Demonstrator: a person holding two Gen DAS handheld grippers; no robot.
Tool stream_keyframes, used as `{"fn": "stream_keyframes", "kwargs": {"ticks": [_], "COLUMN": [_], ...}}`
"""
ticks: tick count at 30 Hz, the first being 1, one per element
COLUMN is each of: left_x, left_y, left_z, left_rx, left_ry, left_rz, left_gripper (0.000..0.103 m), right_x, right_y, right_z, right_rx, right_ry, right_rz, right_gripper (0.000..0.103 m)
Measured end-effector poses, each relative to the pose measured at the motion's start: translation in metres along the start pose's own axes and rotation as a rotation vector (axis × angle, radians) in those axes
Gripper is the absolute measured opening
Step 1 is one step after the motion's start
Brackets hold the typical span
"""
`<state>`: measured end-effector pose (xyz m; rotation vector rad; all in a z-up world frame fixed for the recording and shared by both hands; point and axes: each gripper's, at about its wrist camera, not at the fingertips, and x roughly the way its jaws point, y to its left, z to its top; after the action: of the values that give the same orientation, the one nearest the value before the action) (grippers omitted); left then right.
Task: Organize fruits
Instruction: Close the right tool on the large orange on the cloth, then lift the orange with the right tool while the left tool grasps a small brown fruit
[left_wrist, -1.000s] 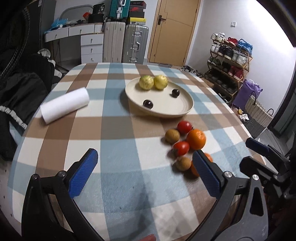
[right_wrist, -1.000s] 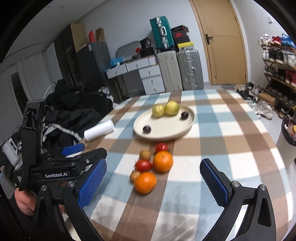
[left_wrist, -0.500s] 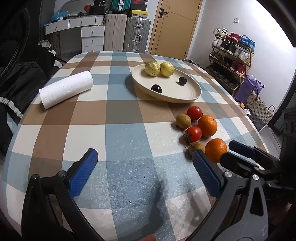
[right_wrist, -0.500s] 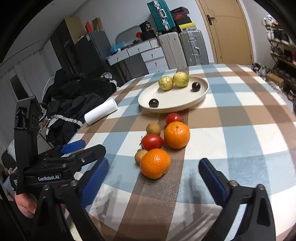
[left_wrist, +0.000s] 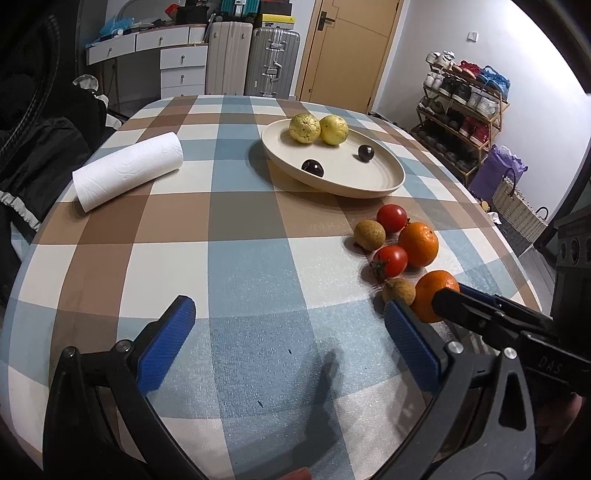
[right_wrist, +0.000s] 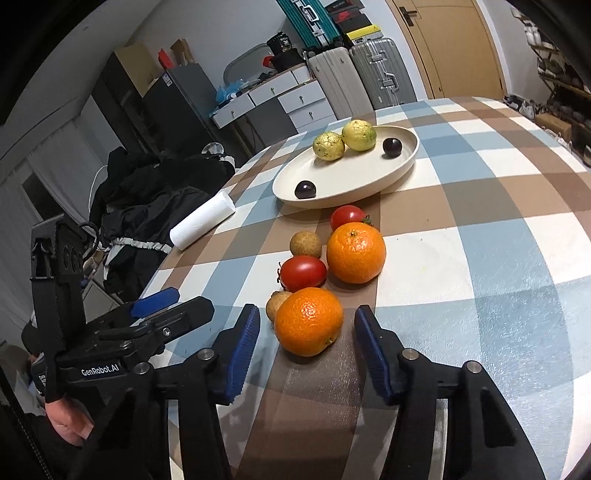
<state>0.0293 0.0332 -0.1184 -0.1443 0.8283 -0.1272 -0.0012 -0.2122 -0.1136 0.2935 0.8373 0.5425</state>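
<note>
- At the near table edge, the right gripper (right_wrist: 306, 345) is sitting with jaws parted, straddling the nearest round orange mandarin (right_wrist: 308, 320), pads not touching it.
- Left gripper (left_wrist: 288, 343) is hovering released over the checked tablecloth (left_wrist: 251, 266).
- Beyond, red cherry tomatoes (right_wrist: 303, 272), brown longans (right_wrist: 305, 244) and a second mandarin (right_wrist: 355, 252) are clustering before the cream oval plate (right_wrist: 402, 162).

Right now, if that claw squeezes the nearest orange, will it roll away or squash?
The nearest orange is round on a flat tablecloth, so a nudge would probably roll it. Its peel looks firm, so it likely won't squash. The right claw flanks it evenly, which should help.
</note>
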Motion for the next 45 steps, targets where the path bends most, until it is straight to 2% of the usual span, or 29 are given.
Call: {"fn": "stream_keyframes", "kwargs": {"ticks": [5,8,15,22,28,39,42,44,45], "left_x": [0.001,-0.002,-0.006,0.0,0.014,0.038,0.041,0.041,0.042], "left_y": [-0.001,-0.002,-0.007,-0.019,-0.035,-0.055,-0.06,-0.062,-0.064], "left_z": [0.001,0.001,0.004,0.009,0.014,0.016,0.016,0.016,0.016], "left_rx": [0.006,0.009,0.027,0.044,0.078,0.092,0.106,0.118,0.121], "left_ry": [0.004,-0.008,-0.015,-0.001,0.03,0.094,0.111,0.117,0.124], "left_rz": [0.011,0.022,0.03,0.017,-0.002,-0.082,-0.112,-0.135,-0.141], "left_gripper": [0.102,0.102,0.102,0.102,0.102,0.102,0.094,0.08,0.076], "right_x": [0.001,0.002,-0.001,-0.02,-0.042,-0.06,-0.066,-0.066,-0.067], "right_y": [0.0,-0.002,-0.006,-0.012,-0.025,-0.051,-0.052,-0.052,-0.052], "right_z": [-0.001,-0.002,-0.003,-0.003,0.001,0.001,0.0,0.0,0.0], "right_rx": [-0.002,0.004,0.033,0.043,0.04,0.059,0.051,0.045,0.043], "right_ry": [0.005,0.003,-0.004,-0.077,-0.145,-0.188,-0.2,-0.201,-0.199], "right_rz": [0.009,0.013,0.028,0.043,0.01,-0.046,-0.045,-0.051,-0.055], "right_gripper": [0.043,0.04,0.039,0.039,0.039,0.039,0.039,0.039,0.039]}}
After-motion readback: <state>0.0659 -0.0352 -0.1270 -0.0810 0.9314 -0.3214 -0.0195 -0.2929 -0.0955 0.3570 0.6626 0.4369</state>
